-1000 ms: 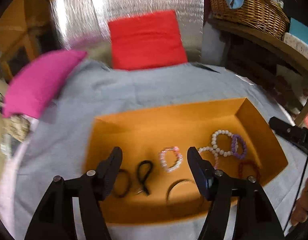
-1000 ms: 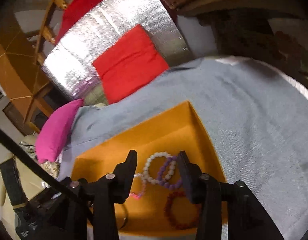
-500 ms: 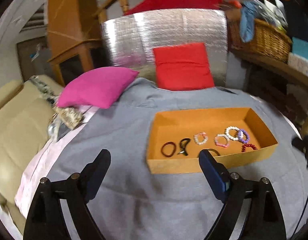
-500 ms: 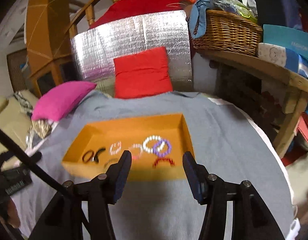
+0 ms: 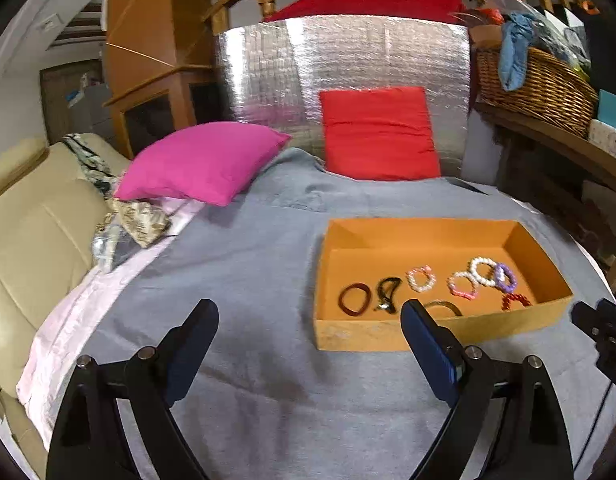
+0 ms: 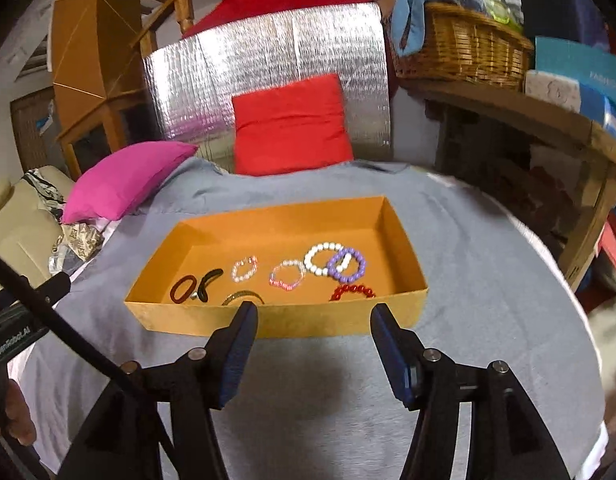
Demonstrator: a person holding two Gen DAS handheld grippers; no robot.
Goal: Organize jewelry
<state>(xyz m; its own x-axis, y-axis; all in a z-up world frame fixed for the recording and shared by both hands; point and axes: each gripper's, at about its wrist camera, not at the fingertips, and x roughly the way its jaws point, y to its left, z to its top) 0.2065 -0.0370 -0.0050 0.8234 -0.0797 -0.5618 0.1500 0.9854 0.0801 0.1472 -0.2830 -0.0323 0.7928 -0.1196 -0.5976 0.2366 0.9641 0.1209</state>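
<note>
I see all the jewelry lying inside the orange box [image 6: 211,316] on the grey blanket [image 6: 488,300]; nothing loose shows on the cloth, so I judge the sorting essentially done.

Going left to right along the box floor:
- a dark band [image 6: 183,289] at 9 o'clock
- a black clip [image 6: 207,280] beside it
- a thin bangle [image 6: 242,297] against the near wall
- a small white bracelet [image 6: 244,269]
- a pink bracelet [image 6: 287,275]
- a white bead bracelet [image 6: 322,258] touching a purple one [image 6: 347,265]
- a red bracelet [image 6: 352,291] at 5 o'clock

My left gripper [image 5: 310,316] hangs over bare blanket at the box's 8 o'clock, fingers spread wide, holding nothing. My right gripper [image 6: 314,320] sits at its 6 o'clock, jaws just opened further and empty. I reckon only tidier spacing remains.
</note>
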